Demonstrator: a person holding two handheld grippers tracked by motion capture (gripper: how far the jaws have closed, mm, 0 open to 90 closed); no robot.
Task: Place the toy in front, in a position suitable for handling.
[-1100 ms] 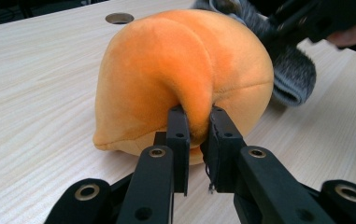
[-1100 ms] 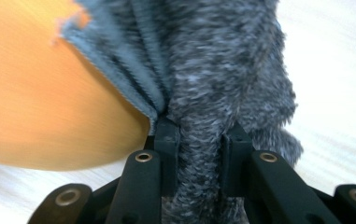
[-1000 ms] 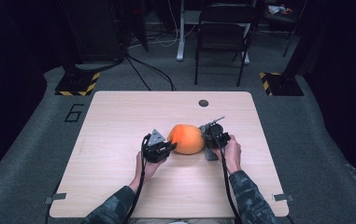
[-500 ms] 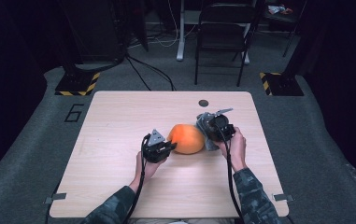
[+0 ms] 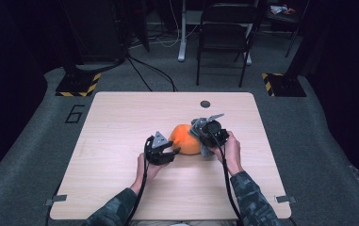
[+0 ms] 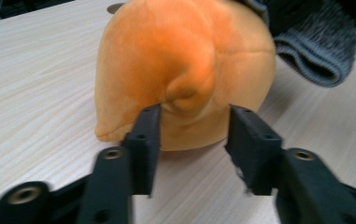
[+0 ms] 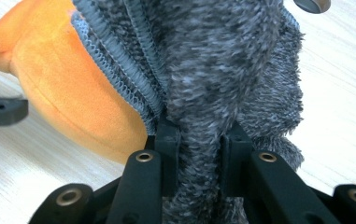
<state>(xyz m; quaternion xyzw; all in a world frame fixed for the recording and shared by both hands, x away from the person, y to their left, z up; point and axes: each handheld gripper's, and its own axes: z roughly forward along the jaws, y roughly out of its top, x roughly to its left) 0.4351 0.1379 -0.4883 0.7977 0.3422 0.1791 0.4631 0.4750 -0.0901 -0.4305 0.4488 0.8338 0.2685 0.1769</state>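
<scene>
Fig.: my two grippers at an orange plush toy (image 5: 185,138), which sits near the centre of the wooden table (image 5: 120,122). My left gripper (image 6: 192,140) has its jaws apart, straddling a small nub on the toy's near side w/o clamping. My right gripper (image 7: 198,154) is clamped on a grey fuzzy cloth (image 7: 222,70), draped against the toy's right side.

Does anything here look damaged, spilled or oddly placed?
Nothing looks damaged or spilled. The orange plush toy sits on the wooden table. The right gripper pinches a grey fuzzy cloth bunched against the toy, and the left gripper is open at its other side.
</scene>
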